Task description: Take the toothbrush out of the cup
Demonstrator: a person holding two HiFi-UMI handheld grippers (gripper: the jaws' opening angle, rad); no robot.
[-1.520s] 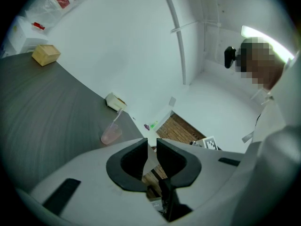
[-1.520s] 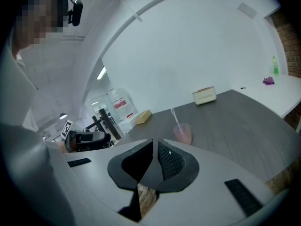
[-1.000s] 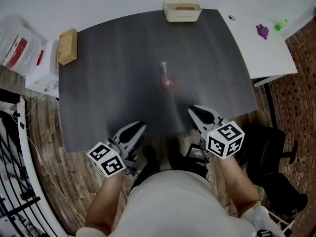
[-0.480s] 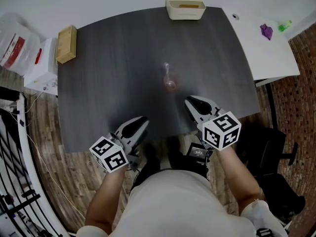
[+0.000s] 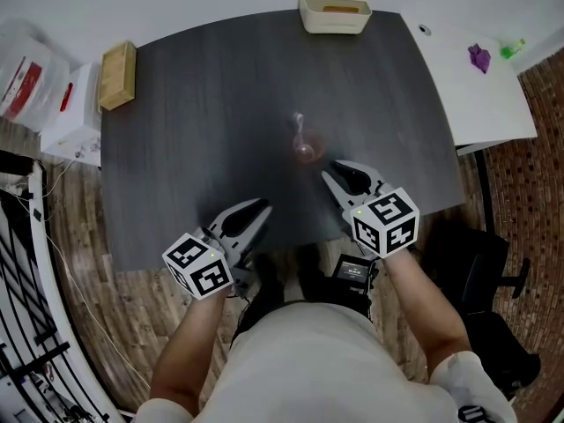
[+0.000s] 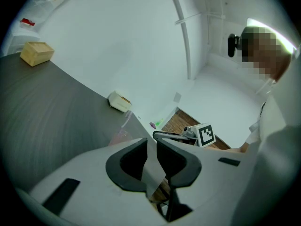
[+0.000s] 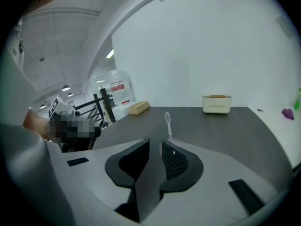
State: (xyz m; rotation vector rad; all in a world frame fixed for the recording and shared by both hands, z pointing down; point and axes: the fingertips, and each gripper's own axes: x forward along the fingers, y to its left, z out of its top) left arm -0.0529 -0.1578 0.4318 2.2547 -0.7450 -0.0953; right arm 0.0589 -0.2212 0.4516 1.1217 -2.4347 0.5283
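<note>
A clear pinkish cup [image 5: 305,152] stands near the middle of the dark table [image 5: 176,166], and a white toothbrush [image 5: 299,123] sticks up out of it. My right gripper [image 5: 332,174] is shut and empty, its tips just to the near right of the cup. In the right gripper view, the toothbrush [image 7: 167,121] rises just beyond that gripper [image 7: 155,142], and the jaws hide most of the cup. My left gripper [image 5: 257,210] is shut and empty near the table's front edge, to the near left of the cup. From this gripper [image 6: 151,142], the cup [image 6: 119,136] shows ahead.
A cream box [image 5: 333,11] sits at the table's back edge and a wooden block [image 5: 118,75] at its left edge. A white table [image 5: 480,95] with a purple thing [image 5: 479,57] and a green bottle [image 5: 514,48] adjoins on the right. A black chair [image 5: 483,263] stands near right.
Both grippers have moved forward over the table's front edge towards the cup. The right one has come closest, and the cup and toothbrush have stayed put.
</note>
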